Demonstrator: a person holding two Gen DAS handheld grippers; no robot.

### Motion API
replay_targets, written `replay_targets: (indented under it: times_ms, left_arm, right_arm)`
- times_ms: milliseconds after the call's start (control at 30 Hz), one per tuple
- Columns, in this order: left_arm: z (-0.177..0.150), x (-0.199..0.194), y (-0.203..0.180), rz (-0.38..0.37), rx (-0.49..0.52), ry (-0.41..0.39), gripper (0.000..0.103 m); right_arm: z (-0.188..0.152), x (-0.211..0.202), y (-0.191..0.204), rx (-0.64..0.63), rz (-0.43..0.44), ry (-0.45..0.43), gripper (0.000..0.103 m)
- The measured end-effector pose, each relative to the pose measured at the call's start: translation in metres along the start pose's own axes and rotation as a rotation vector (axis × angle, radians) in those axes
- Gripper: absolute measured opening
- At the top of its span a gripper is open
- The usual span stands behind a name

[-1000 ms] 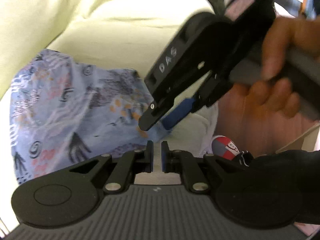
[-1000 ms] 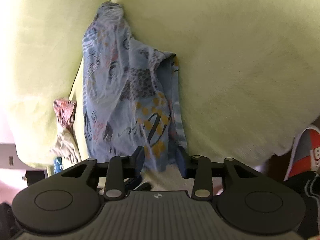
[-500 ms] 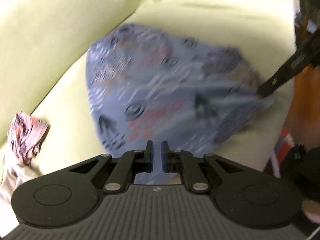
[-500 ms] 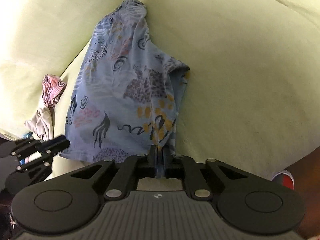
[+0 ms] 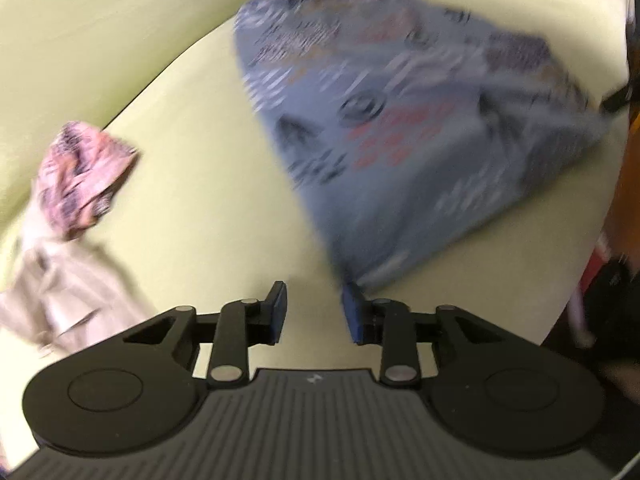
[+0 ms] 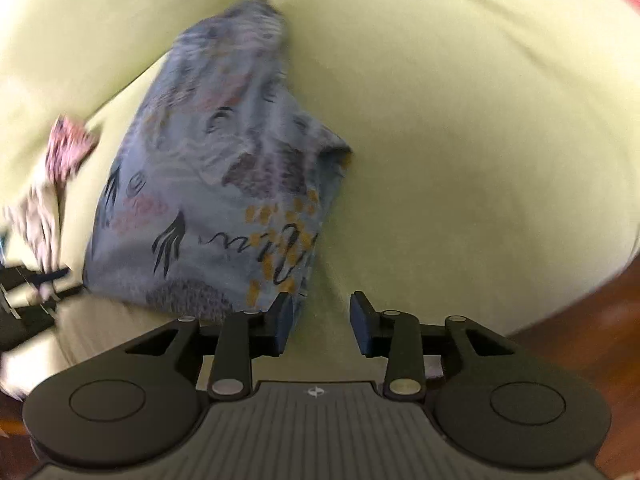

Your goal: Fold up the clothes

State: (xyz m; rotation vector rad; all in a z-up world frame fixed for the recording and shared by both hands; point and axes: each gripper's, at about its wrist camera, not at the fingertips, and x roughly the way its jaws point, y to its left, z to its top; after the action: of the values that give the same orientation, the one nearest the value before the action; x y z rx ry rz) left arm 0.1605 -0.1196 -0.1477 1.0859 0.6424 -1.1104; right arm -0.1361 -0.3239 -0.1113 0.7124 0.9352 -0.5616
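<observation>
Both tongs (image 5: 314, 308) (image 6: 322, 318) newly spread, empty; blue garment (image 6: 216, 184) released beside pink cloth (image 5: 80, 176).

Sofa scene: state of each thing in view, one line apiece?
Blue patterned garment: lying on the cushion, partly folded, released.
Pink patterned cloth: crumpled, unfolded.
Beige cloth: crumpled, unfolded.
Left gripper: jaws opening, nothing between them.
Right gripper: jaws opening, nothing between them.

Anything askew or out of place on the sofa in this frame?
The blue patterned garment lies skewed on the yellow-green sofa cushion, one corner bunched against the backrest, its right edge rumpled rather than squared. A pink patterned cloth and a beige one sit crumpled, unfolded, to its left. Motion blur hides finer detail.
</observation>
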Motion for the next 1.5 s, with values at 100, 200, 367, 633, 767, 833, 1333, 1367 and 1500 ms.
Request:
replay_targets:
  times_ms: [100,200,367,633,767,833,1333,1367,1500]
  left_arm:
    - [-0.008,-0.020,-0.019,0.077,0.231,-0.047,0.018]
    - [-0.020,-0.030,-0.062,0.137,0.578,-0.175,0.027]
    - [-0.057,0.003,-0.099,0.309,0.935,-0.214,0.027]
    - [-0.085,0.031,-0.106,0.501,1.136,-0.327,0.025]
    - [-0.091,0.042,-0.103,0.536,1.155,-0.359,0.023]
    - [-0.091,0.044,-0.102,0.533,1.137,-0.366,0.022]
    - [-0.065,0.045,-0.100,0.445,0.958,-0.332,0.004]
    - [-0.065,0.044,-0.100,0.433,0.959,-0.329,0.004]
    - [-0.053,0.027,-0.091,0.313,0.919,-0.299,0.003]
  right_arm:
    - [-0.014,-0.010,0.042,-0.368,-0.090,-0.065,0.043]
    - [-0.052,-0.006,0.082,-0.823,-0.196,-0.154,0.048]
    - [-0.105,0.024,0.101,-1.163,-0.372,-0.219,0.050]
    - [-0.139,0.064,0.107,-1.307,-0.567,-0.300,0.061]
    - [-0.148,0.074,0.110,-1.358,-0.650,-0.342,0.063]
    - [-0.149,0.079,0.110,-1.372,-0.682,-0.365,0.066]
    - [-0.118,0.099,0.101,-1.419,-0.677,-0.355,0.005]
    - [-0.116,0.097,0.100,-1.422,-0.662,-0.351,0.004]
    - [-0.088,0.074,0.091,-1.417,-0.524,-0.288,0.002]
